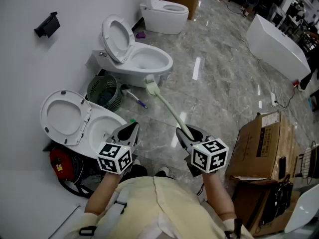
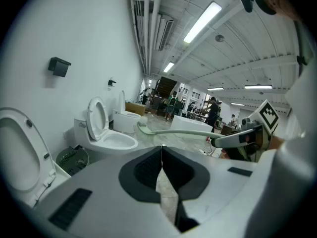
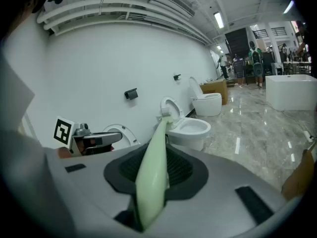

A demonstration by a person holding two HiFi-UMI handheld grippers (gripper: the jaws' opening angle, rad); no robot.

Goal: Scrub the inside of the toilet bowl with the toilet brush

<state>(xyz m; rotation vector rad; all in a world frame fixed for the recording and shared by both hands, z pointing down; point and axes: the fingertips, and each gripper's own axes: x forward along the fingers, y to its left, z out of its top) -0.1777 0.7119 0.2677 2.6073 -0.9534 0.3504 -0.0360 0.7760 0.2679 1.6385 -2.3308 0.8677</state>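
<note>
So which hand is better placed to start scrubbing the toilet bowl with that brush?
Right. The right tool is shut on the pale green toilet brush, whose head is near the front of the middle toilet. The left tool is shut and holds nothing.

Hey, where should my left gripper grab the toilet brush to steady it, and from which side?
Probably the bare handle of the toilet brush, just ahead of the right gripper that clamps its rear end. Come from the left: the left gripper, shut and empty, sits that side, and the slim shaft runs straight to the head.
</note>
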